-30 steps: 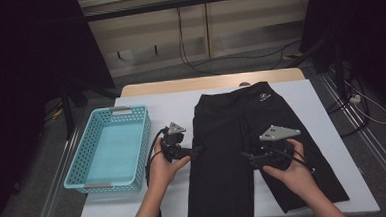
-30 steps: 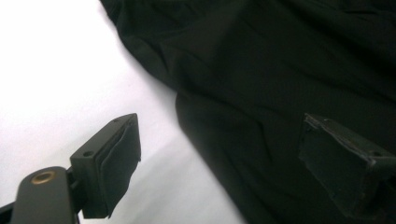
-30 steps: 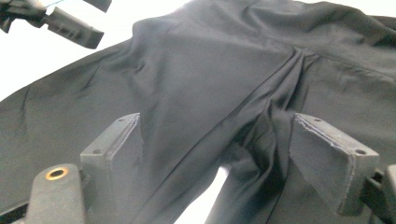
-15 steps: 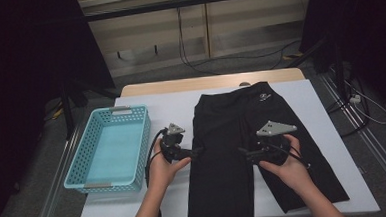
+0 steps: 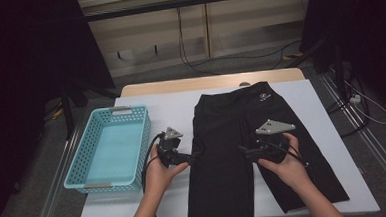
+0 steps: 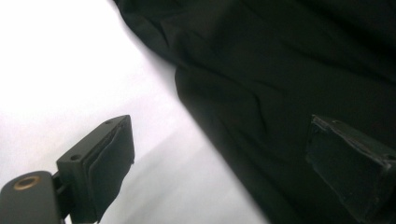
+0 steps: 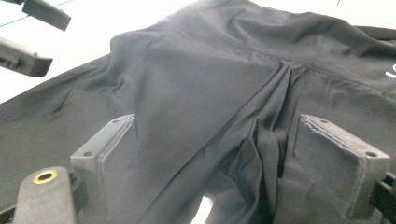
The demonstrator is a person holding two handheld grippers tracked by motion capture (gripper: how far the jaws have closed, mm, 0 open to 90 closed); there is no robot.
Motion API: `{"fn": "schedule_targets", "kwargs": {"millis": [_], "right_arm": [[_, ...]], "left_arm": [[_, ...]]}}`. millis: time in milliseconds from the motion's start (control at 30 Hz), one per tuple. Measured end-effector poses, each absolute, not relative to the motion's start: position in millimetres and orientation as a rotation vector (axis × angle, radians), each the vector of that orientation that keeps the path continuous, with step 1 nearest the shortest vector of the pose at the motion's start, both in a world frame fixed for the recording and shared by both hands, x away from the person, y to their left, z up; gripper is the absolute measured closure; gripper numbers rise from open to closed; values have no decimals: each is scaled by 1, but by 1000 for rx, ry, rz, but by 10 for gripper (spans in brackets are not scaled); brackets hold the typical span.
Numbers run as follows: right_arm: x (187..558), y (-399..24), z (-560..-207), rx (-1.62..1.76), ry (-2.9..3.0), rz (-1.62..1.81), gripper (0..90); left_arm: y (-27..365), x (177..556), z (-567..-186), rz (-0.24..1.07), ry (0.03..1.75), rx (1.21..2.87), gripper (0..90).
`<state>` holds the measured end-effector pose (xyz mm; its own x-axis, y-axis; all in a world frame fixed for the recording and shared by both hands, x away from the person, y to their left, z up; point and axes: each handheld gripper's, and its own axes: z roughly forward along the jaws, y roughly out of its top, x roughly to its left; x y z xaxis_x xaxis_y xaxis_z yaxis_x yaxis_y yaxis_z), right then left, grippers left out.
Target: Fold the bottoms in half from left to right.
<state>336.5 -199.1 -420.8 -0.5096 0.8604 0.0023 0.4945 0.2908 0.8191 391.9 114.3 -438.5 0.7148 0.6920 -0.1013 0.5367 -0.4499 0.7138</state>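
Black shorts (image 5: 232,131) lie flat on the white table (image 5: 166,105), waistband at the far side, a small white logo near it. My left gripper (image 5: 196,156) rests at the shorts' left edge, open. In the left gripper view its jaws (image 6: 219,128) straddle that edge: one over the bare table, the other over the black cloth (image 6: 280,70). My right gripper (image 5: 243,150) hovers low over the middle of the shorts, open. In the right gripper view its jaws (image 7: 215,126) stand either side of the crotch seam (image 7: 275,116), and the left gripper (image 7: 37,37) is at top left.
A light blue perforated basket (image 5: 145,141) stands on the table to the left of the left hand, with nothing in it. The table's front edge runs just under the shorts' hems. Dark curtains and floor cables surround the table.
The right gripper has edged slightly toward the far side over the shorts. The left hand and the shorts lie as before.
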Motion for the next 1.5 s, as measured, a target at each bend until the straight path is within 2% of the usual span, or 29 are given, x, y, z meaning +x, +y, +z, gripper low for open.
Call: {"fn": "schedule_targets", "kwargs": {"millis": [367, 667, 867, 967, 1067, 1133, 1267, 1400, 1500], "right_arm": [[339, -193, -422, 1203, 2120, 1115, 138], [336, -185, -422, 1198, 2126, 1129, 138], [336, -180, -422, 1188, 2125, 1138, 138], [338, -177, -424, 1181, 2130, 1138, 138], [340, -175, -424, 1176, 2127, 1143, 139], [341, -174, -424, 1182, 2119, 1142, 141], [340, -174, -423, 1182, 2114, 1147, 141], [339, -175, -422, 1182, 2109, 1154, 141], [340, -177, -421, 1191, 2104, 1162, 141]], "left_arm": [[118, 382, -445, 266, 939, 2172, 119], [121, 370, -447, 294, 968, 2148, 202], [113, 364, -452, 308, 950, 2218, 255], [109, 361, -450, 291, 955, 2223, 380], [102, 355, -448, 297, 928, 2252, 439], [97, 351, -448, 294, 901, 2262, 558], [92, 349, -446, 263, 917, 2269, 688], [87, 348, -446, 187, 933, 2255, 880], [83, 348, -444, 180, 914, 2233, 888]]}}
